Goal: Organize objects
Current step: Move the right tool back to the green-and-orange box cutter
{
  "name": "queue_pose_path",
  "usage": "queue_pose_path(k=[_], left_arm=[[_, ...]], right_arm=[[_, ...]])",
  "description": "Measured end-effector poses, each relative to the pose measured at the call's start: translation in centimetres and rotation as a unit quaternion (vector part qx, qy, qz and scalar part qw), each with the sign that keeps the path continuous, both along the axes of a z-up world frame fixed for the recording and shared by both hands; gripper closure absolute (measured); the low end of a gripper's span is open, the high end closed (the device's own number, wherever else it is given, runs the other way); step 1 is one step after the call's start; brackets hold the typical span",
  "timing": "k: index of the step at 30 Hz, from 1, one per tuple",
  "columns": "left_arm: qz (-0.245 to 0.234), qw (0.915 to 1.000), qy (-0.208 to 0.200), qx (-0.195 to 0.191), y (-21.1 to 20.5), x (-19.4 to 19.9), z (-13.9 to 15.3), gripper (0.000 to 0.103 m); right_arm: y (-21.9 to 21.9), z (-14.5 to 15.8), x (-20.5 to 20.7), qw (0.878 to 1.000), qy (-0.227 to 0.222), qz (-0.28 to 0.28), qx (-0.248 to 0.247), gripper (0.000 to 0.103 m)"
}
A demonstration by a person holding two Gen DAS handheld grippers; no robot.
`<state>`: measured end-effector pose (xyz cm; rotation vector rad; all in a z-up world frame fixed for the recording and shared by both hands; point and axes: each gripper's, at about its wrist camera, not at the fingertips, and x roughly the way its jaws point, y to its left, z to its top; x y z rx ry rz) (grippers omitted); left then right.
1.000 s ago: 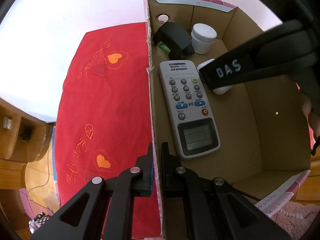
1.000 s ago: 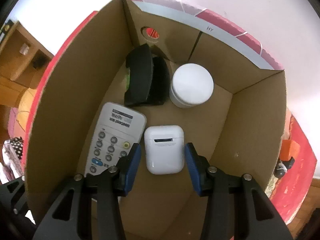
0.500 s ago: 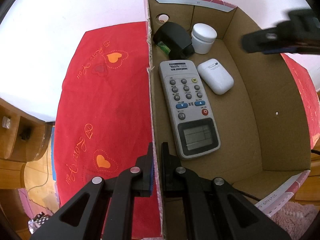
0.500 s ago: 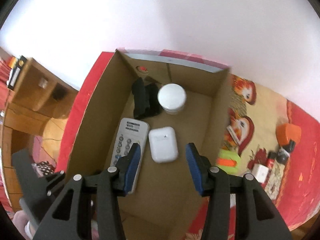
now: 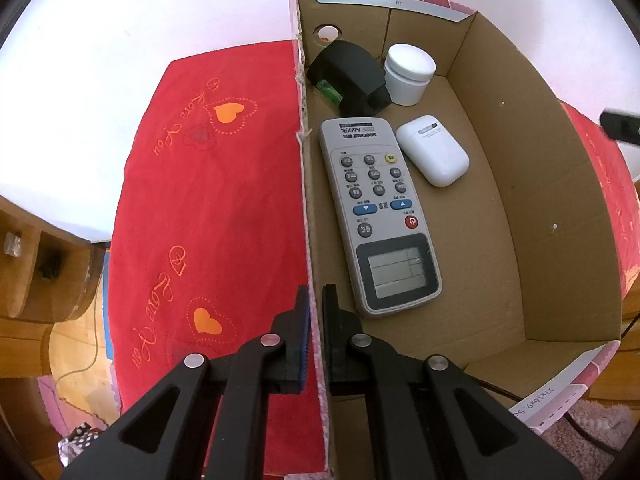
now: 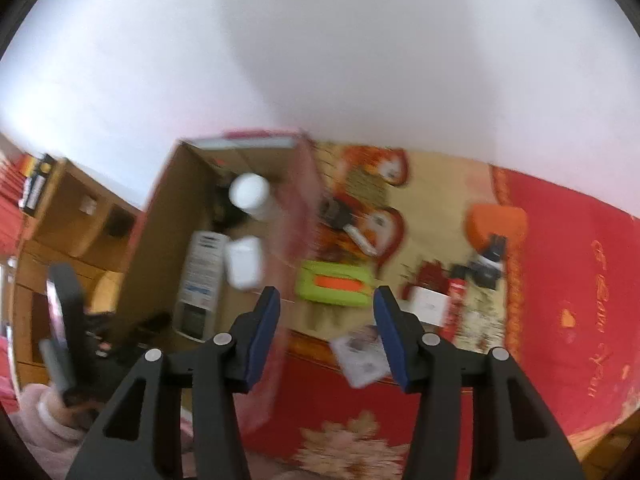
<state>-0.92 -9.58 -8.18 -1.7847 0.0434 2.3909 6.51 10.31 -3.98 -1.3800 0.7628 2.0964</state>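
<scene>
A cardboard box (image 5: pixel 504 216) stands on a red cloth (image 5: pixel 208 216). Inside it lie a grey remote (image 5: pixel 380 212), a white earbud case (image 5: pixel 434 150), a white jar (image 5: pixel 408 74) and a black device (image 5: pixel 348 78). My left gripper (image 5: pixel 316 320) is shut on the box's left wall near its front corner. My right gripper (image 6: pixel 326 328) hangs above the cloth to the right of the box (image 6: pixel 168 240); its jaws are opening with nothing between them. Past its fingertips lie a green case with an orange stripe (image 6: pixel 334 288) and a small card (image 6: pixel 360 354).
On the patterned cloth right of the box sit an orange object (image 6: pixel 496 222), a white box (image 6: pixel 428 306) and small dark items (image 6: pixel 480 270). Wooden shelving (image 6: pixel 68 216) stands at the left. A white wall is behind. A pink sleeve (image 6: pixel 44 436) shows at lower left.
My right gripper let go of the white earbud case, rose out of the box and swung to the right over the cloth, its jaws widening. The left gripper kept still on the box wall.
</scene>
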Motion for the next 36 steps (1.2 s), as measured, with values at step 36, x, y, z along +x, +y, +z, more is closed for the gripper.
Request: queue_pose_path(k=[36], left_arm=[[0.005,1.0000,0.002,-0.003,-0.6,1.1,0.9,0.098]], right_arm=[[2.1,-10.7,-3.8,0.974,-0.127,0.180,-0.053,0.049]])
